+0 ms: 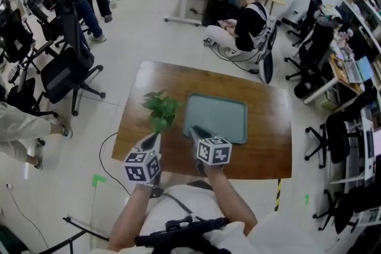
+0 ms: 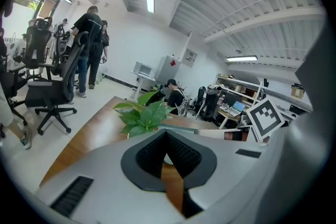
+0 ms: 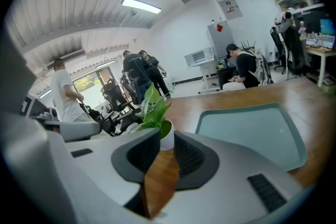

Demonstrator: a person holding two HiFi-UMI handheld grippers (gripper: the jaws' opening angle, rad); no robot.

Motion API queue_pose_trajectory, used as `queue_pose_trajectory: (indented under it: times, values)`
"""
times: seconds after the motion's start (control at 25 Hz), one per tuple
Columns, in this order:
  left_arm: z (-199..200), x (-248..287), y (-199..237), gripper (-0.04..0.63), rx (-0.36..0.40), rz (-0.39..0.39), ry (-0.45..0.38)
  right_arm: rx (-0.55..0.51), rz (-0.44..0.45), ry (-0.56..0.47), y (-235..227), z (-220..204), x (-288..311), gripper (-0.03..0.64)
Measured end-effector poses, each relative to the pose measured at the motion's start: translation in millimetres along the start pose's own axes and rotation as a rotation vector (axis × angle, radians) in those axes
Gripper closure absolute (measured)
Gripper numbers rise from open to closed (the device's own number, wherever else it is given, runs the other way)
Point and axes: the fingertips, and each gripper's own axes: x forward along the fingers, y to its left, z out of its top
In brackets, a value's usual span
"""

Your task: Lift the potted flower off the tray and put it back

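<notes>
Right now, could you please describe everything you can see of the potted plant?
The small potted plant has broad, glossy green leaves rising from a smooth white round pot. It stands upright on the brown wooden table, just left of the pale green rectangular tray and outside it.

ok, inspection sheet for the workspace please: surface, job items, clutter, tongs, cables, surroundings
Surface: wooden table, bare wood around the job's things.
Job's things: tray empty, mid-table; potted flower upright on the wood left of the tray, not on it.
Clutter: nothing seen.
Grippers: left tongs open, empty, just short of the flower; right tongs open, empty, at the tray's near left corner.
Cables: black cable on the floor left of the table.
Surroundings: office chair, seated person, desks.
</notes>
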Motion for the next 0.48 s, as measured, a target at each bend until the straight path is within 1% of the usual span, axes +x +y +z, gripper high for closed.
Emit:
queue_pose_trajectory:
  times: [0.08, 0.24, 0.28, 0.32, 0.48]
  values:
    - [0.5, -1.3, 2.0, 0.598, -0.012, 0.005, -0.002, 0.015, 0.008, 0.003, -2.1, 3.1, 8.0, 0.512]
    - [2.6, -1.9, 4.2, 0.600, -0.014, 0.013, -0.005, 0.092, 0.031, 0.047, -14.1, 2.4, 41.2, 0.509]
    - [3.3, -1.9, 4.3, 0.600, -0.016, 0.013, -0.005, 0.108, 0.042, 0.059, -15.3, 3.0, 49.9, 0.498]
    - [3.7, -1.9, 4.5, 0.600, -0.018, 0.014, -0.005, 0.117, 0.050, 0.069, -16.4, 3.9, 58.0, 0.489]
    - [4.6, -1.8, 4.0, 0.600, -0.009, 0.020, 0.000, 0.111, 0.061, 0.098, -22.3, 7.6, 83.8, 0.489]
